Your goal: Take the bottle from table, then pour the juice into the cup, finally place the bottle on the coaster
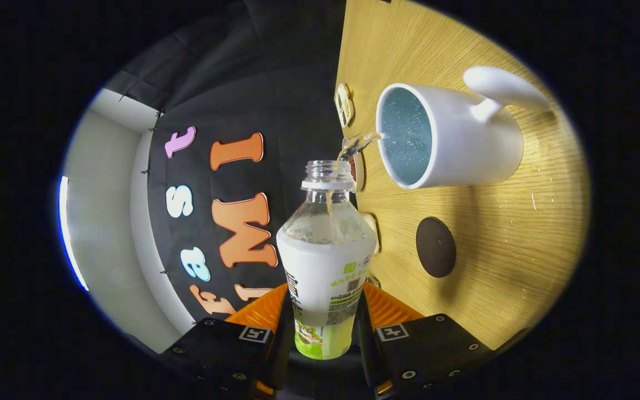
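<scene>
The gripper has both fingers pressed against the sides of the bottle, pinching its labelled body low down, with the open, capless neck pointing away from the fingers. The whole view is rolled, so the wooden table stands like a wall on one side and the bottle lies tipped toward it. A thin clear stream of juice leaves the bottle's mouth and arcs into the white cup, crossing just inside the near lip; the cup's speckled blue inside is in view and its handle sticks out on the far side. The dark round coaster lies flat on the table, apart from the cup, with bare wood all around it. Small objects sit along the table's edge near the bottle's mouth; what they are I cannot tell.
</scene>
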`<state>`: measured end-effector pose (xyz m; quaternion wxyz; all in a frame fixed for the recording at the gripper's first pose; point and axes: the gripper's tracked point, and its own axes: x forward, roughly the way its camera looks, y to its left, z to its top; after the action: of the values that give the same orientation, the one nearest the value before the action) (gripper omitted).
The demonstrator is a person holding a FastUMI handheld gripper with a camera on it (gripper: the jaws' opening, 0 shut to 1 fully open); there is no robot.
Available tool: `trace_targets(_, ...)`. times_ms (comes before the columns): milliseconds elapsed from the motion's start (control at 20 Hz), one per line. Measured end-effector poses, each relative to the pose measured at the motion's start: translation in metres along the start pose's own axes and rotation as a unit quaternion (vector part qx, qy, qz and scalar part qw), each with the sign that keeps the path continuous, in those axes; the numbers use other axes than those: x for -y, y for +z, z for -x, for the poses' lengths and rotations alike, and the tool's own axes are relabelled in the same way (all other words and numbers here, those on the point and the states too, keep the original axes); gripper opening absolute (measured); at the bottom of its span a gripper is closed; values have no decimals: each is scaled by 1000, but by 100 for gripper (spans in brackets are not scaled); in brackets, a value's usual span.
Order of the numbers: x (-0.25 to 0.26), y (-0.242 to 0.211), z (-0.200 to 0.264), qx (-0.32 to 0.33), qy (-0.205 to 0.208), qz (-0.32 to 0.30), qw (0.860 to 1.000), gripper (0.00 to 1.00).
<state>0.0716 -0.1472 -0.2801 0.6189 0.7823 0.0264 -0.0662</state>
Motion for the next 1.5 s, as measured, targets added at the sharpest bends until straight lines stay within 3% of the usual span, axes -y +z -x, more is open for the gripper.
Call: trace_targets(1500, -6, -3, -2, 11, 55, -115, 992, 54)
